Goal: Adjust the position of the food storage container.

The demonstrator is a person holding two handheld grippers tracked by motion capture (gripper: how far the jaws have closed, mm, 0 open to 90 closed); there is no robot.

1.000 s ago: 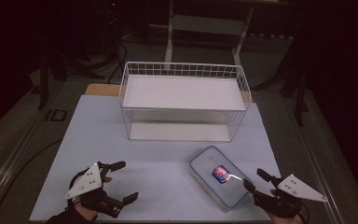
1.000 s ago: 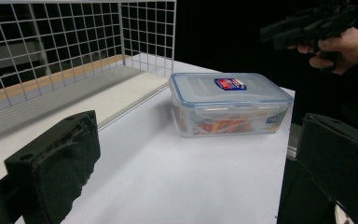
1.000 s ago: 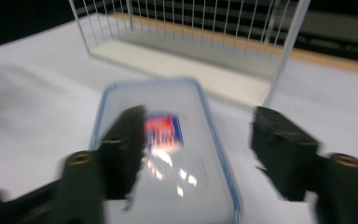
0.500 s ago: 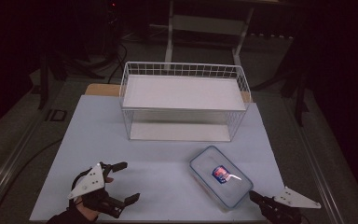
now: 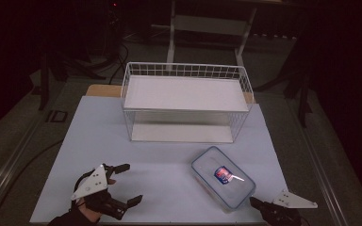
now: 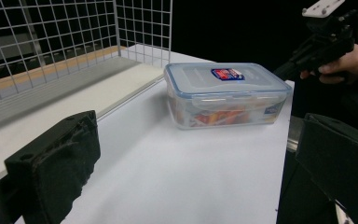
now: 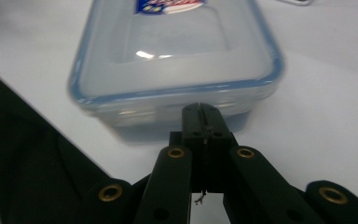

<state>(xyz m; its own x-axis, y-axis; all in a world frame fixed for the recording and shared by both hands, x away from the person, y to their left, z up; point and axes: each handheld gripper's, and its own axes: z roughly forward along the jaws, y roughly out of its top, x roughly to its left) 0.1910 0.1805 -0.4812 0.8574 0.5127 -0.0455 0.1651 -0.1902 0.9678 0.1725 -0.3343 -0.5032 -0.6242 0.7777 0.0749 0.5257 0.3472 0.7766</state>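
Observation:
A clear plastic food container (image 5: 223, 183) with a blue-rimmed lid and a red and blue label lies on the white table (image 5: 99, 136), right of centre near the front. My right gripper (image 5: 253, 201) is shut with nothing in it at the front right edge, its tip just short of the container's near end. In the right gripper view the closed jaws of the right gripper (image 7: 204, 111) point at the container (image 7: 177, 56). My left gripper (image 5: 132, 183) stands open at the front left, well apart from the container (image 6: 226, 93). The left gripper view shows the left gripper (image 6: 196, 163) wide open and the right gripper (image 6: 321, 44) in a hand.
A white wire basket (image 5: 184, 66) with a flat white shelf stands at the back middle of the table; its mesh (image 6: 51, 32) is to the left in the left gripper view. Dark floor, cables and stand legs surround the table.
My right gripper has shut and drawn back toward the table's front edge. The left gripper has barely shifted. The container has not moved.

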